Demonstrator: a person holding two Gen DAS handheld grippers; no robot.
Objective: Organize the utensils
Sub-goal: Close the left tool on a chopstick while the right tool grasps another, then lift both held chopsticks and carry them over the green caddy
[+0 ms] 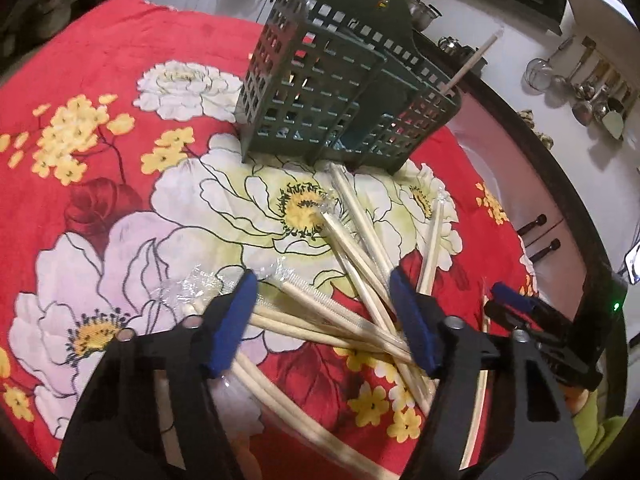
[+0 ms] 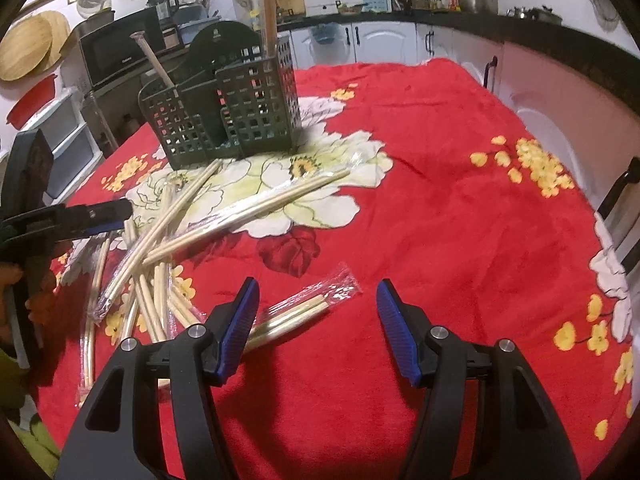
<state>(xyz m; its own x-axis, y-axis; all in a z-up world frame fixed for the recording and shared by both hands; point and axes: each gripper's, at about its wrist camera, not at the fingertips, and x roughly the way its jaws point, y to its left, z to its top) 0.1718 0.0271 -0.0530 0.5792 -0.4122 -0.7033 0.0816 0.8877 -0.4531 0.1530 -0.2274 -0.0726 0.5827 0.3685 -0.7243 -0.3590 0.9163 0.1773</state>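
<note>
The chopsticks [image 1: 352, 264] are pale wooden pairs, most of them sealed in clear crinkled wrappers, and they lie in a loose crossed heap on the surface, which is covered by a red cloth [image 2: 460, 208] printed with large white and yellow flowers. Behind the heap stands a dark green lattice holder [image 1: 332, 100] with several compartments; a few sticks already stand upright or lean in it, one of them poking out at an angle from the end compartment. In the left wrist view the left gripper [image 1: 324, 312] hangs low over the near part of the heap with its blue-padded jaws parted; several wrapped pairs pass across the gap between the jaws, but the pads do not press on any of them. In the right wrist view the right gripper [image 2: 316, 320] has its jaws spread wide over bare cloth, gripping nothing. One wrapped pair [image 2: 304, 308] lies apart from the main heap, with its far end in the gap between these jaws and its near end running under the left-hand pad; whether that pad touches it cannot be told. The main heap sits well to the left of these jaws.
</note>
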